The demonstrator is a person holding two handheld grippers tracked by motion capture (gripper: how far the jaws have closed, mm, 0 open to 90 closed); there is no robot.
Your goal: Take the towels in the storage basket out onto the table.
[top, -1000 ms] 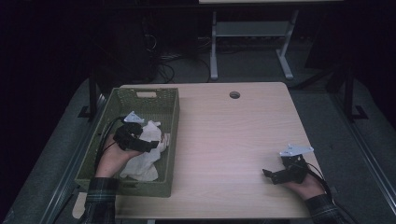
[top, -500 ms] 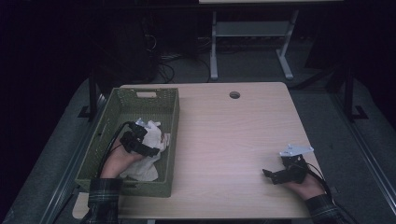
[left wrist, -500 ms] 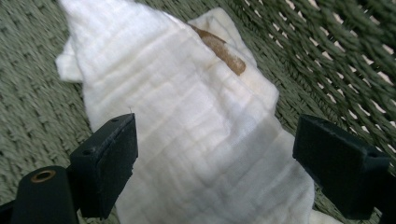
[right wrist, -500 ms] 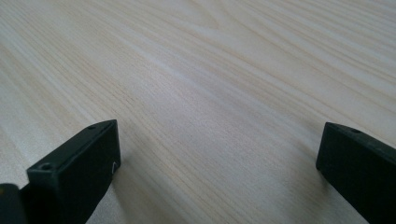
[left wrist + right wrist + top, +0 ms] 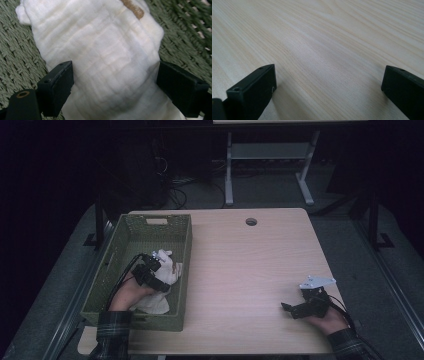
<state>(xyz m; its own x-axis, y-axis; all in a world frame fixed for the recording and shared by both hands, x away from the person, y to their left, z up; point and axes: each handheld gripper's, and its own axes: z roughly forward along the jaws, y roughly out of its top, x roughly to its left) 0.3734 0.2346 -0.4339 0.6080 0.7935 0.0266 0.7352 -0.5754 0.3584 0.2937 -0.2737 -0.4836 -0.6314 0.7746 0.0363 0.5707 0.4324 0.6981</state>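
the left gripper [image 5: 113, 82] sits down inside the green woven basket [image 5: 125, 245], its jaws spread wide on either side of the white cloth [image 5: 100, 57], not yet pinching it. the cloth lies bunched on the basket floor directly ahead of and between those jaws, its long axis running away from the gripper, so closing should catch it across its narrow width. the right gripper [image 5: 300, 306] rests well apart on the wooden table [image 5: 250, 265], jaws also spread, holding nothing; the left is by far the nearer.
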